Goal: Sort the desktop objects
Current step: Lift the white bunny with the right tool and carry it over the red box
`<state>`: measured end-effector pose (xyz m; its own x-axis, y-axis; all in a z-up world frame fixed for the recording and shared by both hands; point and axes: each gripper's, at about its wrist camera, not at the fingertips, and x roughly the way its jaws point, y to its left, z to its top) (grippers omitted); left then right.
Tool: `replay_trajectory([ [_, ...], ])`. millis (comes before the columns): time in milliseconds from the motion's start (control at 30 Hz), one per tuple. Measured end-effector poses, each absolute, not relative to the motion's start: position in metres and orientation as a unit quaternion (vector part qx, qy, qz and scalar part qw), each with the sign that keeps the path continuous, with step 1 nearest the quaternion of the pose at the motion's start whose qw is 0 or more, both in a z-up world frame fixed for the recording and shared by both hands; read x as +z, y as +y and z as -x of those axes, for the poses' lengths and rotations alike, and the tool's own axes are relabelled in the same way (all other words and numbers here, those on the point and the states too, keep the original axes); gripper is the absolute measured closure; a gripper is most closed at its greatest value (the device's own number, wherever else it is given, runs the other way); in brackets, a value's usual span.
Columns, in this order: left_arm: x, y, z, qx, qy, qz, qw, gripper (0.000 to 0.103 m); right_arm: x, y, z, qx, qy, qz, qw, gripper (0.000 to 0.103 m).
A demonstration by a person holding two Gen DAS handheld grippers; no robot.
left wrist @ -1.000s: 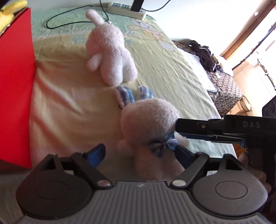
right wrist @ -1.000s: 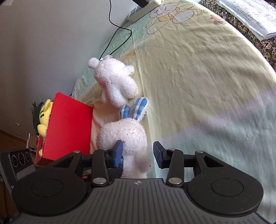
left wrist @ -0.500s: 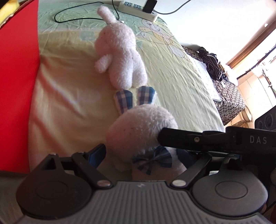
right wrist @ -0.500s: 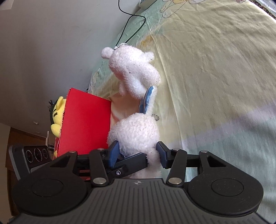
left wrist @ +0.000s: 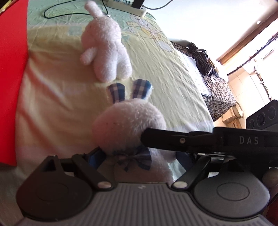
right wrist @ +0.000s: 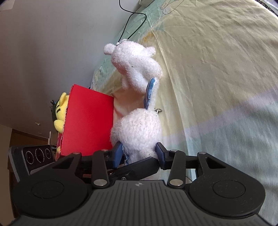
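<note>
A white plush bunny with plaid ears (left wrist: pixel 128 125) and a plaid bow lies on the yellow sheet (left wrist: pixel 57 104). My left gripper (left wrist: pixel 139 157) is open, its blue pads set wide on either side of the bunny's body. In the right wrist view my right gripper (right wrist: pixel 139 153) is shut on the same bunny (right wrist: pixel 137 128), both pads pressing into its lower body. One right fingertip (left wrist: pixel 173 139) crosses the bunny's neck from the right. A second white plush (left wrist: pixel 106 52) lies just beyond the ears. A red box (right wrist: pixel 88 120) stands to the left, a yellow plush (right wrist: pixel 60 111) inside it.
A white power strip (left wrist: pixel 125 7) and a black cable (left wrist: pixel 69 10) lie at the far end of the sheet. A black speaker (left wrist: pixel 262 118) stands off the right edge, beyond it a patterned seat (left wrist: pixel 219 92) with papers. The red box wall (left wrist: pixel 10 87) bounds the left.
Both grippers have moved in on the plaid-eared bunny. The right fingers now straddle and pinch its body; the left fingers now flank it.
</note>
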<state>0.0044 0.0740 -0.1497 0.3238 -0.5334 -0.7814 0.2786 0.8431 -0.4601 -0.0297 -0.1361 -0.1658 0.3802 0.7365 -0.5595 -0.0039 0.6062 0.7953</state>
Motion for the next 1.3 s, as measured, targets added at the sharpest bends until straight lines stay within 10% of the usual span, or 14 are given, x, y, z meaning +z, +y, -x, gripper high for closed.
replay_trajectory([
  [700,-0.073,0.065,0.031,-0.298,0.432,0.082,0.847,0.016,-0.092,-0.143,0.065,0.264,0.4,-0.356,0.802,0.059],
  [1300,0.008,0.208,0.033,-0.302,0.315,0.057,0.898,0.016,-0.023,-0.006,0.061,0.307,0.301,-0.343,0.835,0.059],
])
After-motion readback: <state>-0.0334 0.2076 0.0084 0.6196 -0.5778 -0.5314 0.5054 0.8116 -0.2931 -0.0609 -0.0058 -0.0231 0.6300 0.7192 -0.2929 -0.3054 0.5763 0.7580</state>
